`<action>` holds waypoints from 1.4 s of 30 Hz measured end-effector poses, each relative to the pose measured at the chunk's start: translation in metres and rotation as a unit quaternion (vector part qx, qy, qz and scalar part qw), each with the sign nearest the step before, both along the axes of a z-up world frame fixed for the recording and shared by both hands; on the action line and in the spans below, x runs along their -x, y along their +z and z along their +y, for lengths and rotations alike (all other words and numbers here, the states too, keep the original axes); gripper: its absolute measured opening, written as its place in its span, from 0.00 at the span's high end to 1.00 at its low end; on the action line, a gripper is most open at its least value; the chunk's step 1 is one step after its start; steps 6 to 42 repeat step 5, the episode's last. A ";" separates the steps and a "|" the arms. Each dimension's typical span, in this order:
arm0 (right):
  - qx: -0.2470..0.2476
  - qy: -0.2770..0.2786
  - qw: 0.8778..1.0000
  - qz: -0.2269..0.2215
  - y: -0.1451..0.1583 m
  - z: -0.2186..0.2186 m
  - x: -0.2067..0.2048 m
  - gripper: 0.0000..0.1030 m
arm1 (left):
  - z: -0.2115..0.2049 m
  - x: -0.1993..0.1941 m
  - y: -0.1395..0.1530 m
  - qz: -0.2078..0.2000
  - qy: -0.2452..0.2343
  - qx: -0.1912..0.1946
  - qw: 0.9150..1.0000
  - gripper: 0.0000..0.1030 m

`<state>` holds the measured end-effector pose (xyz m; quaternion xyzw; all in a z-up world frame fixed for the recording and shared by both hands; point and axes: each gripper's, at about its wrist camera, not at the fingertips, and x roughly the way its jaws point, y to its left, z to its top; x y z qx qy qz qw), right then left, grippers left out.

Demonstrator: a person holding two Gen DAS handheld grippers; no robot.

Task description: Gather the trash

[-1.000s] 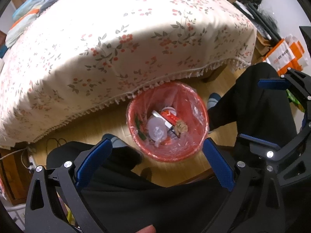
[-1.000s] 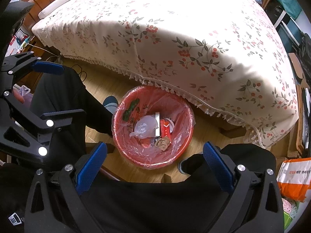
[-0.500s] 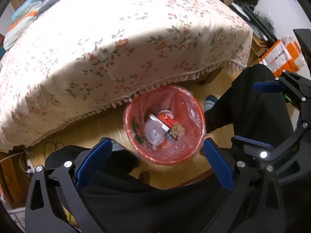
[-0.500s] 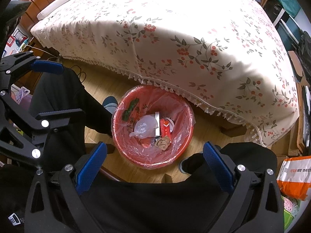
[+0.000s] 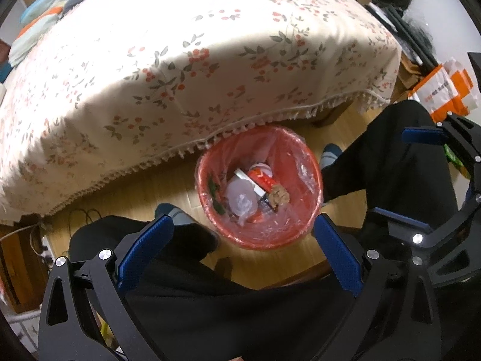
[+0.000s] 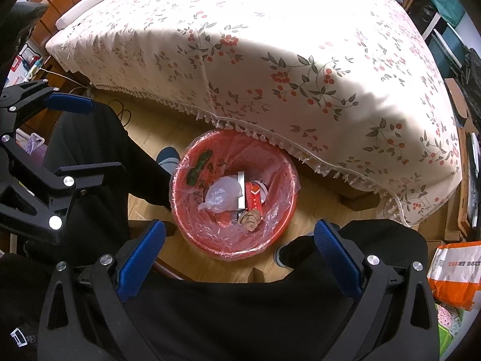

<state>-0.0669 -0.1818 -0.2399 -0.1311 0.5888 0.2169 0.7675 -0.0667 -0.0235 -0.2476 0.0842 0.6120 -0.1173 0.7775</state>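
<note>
A red trash bin [image 5: 312, 180] with a clear liner stands on the wooden floor by the bed edge; it also shows in the right wrist view [image 6: 288, 204]. Inside lie a clear plastic bag [image 5: 242, 200], a red and white packet [image 5: 263, 179] and a brown crumpled wad [image 5: 279, 197]. My left gripper [image 5: 243, 231] is open and empty, held high above the bin. My right gripper [image 6: 240, 237] is open and empty too, also above the bin. Each gripper shows at the side of the other's view.
A bed with a floral cover [image 5: 168, 60] overhangs the bin's far side. The person's black-trousered legs [image 5: 390, 174] and socked feet [image 6: 168, 158] flank the bin. An orange and white bag [image 6: 454, 270] lies at the right. Cables [image 5: 81, 215] lie on the floor at the left.
Both grippers stay open and empty. The left wrist view has shifted slightly, so the bin sits a little higher and further left in it. The bin's contents have not moved.
</note>
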 end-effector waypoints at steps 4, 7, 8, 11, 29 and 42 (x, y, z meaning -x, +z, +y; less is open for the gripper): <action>0.000 -0.001 1.000 0.001 0.001 0.001 -0.002 0.05 | 0.002 -0.001 -0.002 0.004 0.006 -0.002 1.000 0.06; -0.001 -0.001 1.000 0.001 0.000 0.000 -0.002 0.05 | 0.002 -0.001 -0.002 0.005 0.006 -0.002 1.000 0.06; -0.001 -0.001 1.000 0.001 0.000 0.000 -0.002 0.05 | 0.002 -0.001 -0.002 0.005 0.006 -0.002 1.000 0.06; -0.001 -0.001 1.000 0.001 0.000 0.000 -0.002 0.05 | 0.002 -0.001 -0.002 0.005 0.006 -0.002 1.000 0.06; -0.001 -0.001 1.000 0.001 0.000 0.000 -0.002 0.05 | 0.002 -0.001 -0.002 0.005 0.006 -0.002 1.000 0.06; -0.001 -0.001 1.000 0.001 0.000 0.000 -0.002 0.05 | 0.002 -0.001 -0.002 0.005 0.006 -0.002 1.000 0.06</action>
